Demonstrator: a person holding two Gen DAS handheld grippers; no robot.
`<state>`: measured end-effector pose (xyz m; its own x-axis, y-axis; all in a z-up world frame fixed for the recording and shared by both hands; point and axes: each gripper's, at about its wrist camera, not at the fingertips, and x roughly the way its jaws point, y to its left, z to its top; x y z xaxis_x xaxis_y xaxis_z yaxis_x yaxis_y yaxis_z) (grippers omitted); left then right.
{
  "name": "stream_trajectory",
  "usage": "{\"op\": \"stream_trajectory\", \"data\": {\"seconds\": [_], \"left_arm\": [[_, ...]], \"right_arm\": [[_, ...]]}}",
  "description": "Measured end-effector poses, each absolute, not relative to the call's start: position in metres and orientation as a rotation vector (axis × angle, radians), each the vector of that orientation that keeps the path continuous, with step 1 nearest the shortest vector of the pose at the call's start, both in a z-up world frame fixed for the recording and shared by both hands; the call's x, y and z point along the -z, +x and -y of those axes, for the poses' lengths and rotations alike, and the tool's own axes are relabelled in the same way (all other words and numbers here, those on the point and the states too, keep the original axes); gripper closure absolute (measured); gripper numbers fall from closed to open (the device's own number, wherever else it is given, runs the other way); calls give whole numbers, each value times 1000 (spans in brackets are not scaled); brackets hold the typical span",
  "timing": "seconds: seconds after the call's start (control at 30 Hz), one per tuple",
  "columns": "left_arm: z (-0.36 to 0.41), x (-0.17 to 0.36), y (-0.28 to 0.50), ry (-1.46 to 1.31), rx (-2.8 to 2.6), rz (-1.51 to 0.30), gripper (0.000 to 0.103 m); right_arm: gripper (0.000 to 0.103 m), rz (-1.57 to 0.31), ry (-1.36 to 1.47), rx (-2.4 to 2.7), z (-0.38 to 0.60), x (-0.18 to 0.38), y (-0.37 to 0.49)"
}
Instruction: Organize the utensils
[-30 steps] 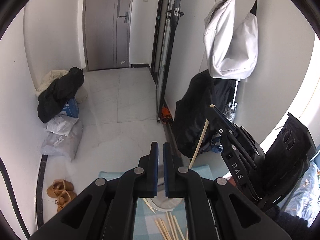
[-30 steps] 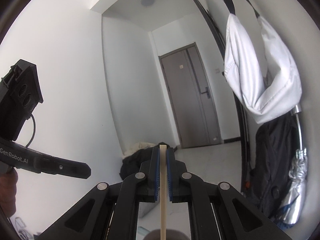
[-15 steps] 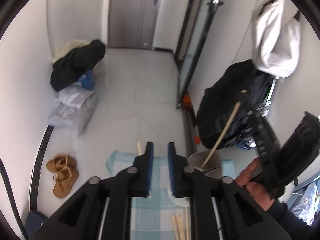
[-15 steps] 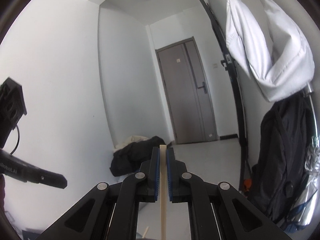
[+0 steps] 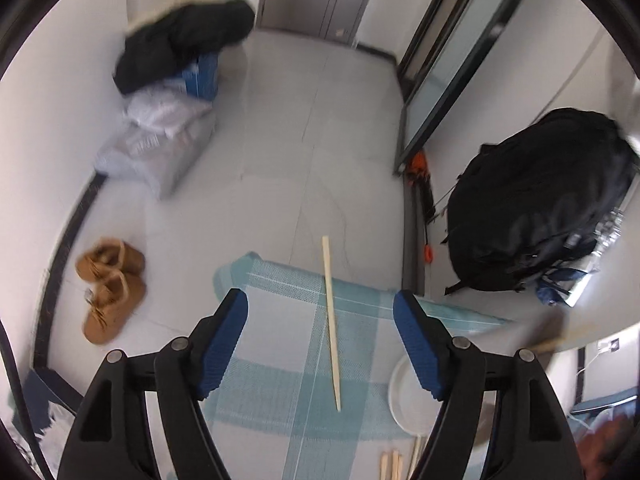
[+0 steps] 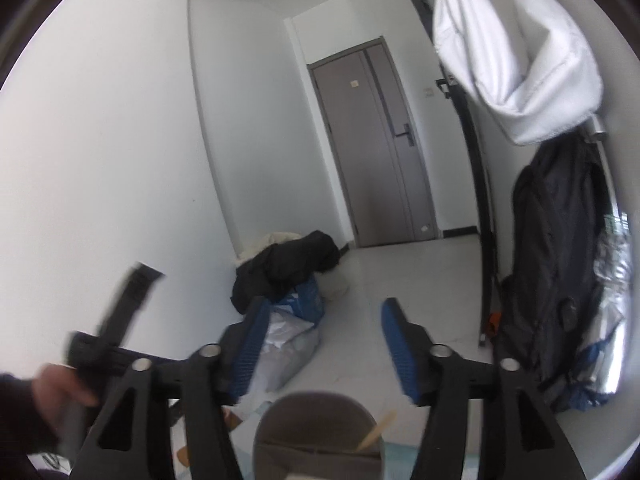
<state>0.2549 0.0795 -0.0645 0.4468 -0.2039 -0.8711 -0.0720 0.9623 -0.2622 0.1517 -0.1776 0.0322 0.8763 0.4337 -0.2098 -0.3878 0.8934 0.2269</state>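
My left gripper (image 5: 320,300) points down at a blue checked cloth (image 5: 276,344), and its jaws are opening. A pale wooden chopstick (image 5: 331,320) lies flat on the cloth between the blue pads (image 5: 224,344), which do not touch it. Several more chopsticks (image 5: 390,466) poke in at the bottom edge beside a white plate (image 5: 400,392). My right gripper (image 6: 325,308) is opening too, with nothing between its fingers. Just below it stands a grey cup (image 6: 316,428) with one chopstick (image 6: 376,432) leaning inside. The left gripper (image 6: 116,336) appears blurred at the left, held by a hand (image 6: 52,388).
The cloth lies on a pale tiled floor. Brown slippers (image 5: 110,280) sit to its left and a black backpack (image 5: 536,208) leans on the right wall. Bags and dark clothes (image 5: 160,148) are piled by the far wall. A white bag (image 6: 516,52) hangs near a grey door (image 6: 376,140).
The left gripper has dropped and tipped down towards the cloth, and its jaws have parted. The right gripper has opened and let go of its chopstick, which now rests in the grey cup.
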Motion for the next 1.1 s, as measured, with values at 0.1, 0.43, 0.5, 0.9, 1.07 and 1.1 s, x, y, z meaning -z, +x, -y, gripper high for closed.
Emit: {"op": "stream_trajectory", "data": {"seconds": [0.1,0.43,0.5,0.9,1.07,1.1], "left_arm": [[-81,91,273,-325,71,-1141,32],[-63,147,324,-264,68,-1284,32],[-61,153,326,-255,68,-1297,32],[-49,152,331,-243,60,-1297,101],[-50,123,321,-266,89,-1233,101],[-51,117,317,-272,92,-1219,101]], "right_arm": [[24,-287,216,-417,194,-35,128],[6,-345,282,-339,237,-19,62],[6,-355,286,-338,239,-18,60],[8,-577,357,-310,246,14,82],[20,-832,416,-269,249,57,83],[20,-886,422,-264,248,67,82]]}}
